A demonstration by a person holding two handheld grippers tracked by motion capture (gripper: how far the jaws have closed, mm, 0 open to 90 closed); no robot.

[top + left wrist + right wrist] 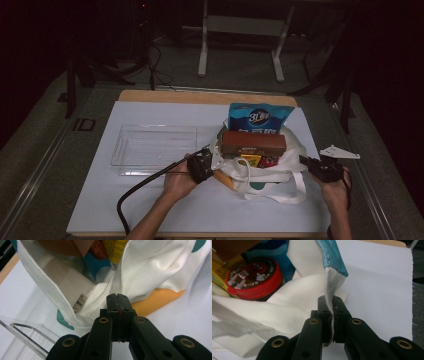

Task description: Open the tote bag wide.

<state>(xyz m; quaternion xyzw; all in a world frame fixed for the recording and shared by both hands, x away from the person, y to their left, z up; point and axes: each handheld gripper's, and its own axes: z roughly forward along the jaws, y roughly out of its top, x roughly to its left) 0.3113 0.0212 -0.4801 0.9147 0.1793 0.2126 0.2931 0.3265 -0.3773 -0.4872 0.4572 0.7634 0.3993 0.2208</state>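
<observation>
Left gripper (204, 167) is clamping its jaws tight on the near-left rim of the white tote bag (260, 176), and in the left gripper view the jaws are meeting with a fold of the hem just at their tips, beside the bag's orange patch (160, 298). Right gripper (320, 167) is pinching the bag's rim on the opposite side; in the right gripper view a white stitched edge is running down between its closed jaws, with a teal patch (332, 255) of the cloth just above. The bag is lying on the white mat (150, 205), its mouth turned up and being held apart between the two grippers. Judging from this, the work is only beginning: the mouth is being spread, yet everything is sitting inside the bag, namely the blue snack pouch (260, 117) at its far side, the brown box (253, 143) across the middle, a yellow packet (251, 159) and a round red-lidded tin (253, 277) nearer the front. The clear tray (155, 148), left of the bag and just beside the left gripper, is holding nothing, so every item probably has yet to go across. Open mat is lying in front of the bag and beyond the tray; the bag's right side is coming near the mat's right edge, so room there is tight, while the bag's loose handles (280, 192) are trailing toward the person and could snag.
</observation>
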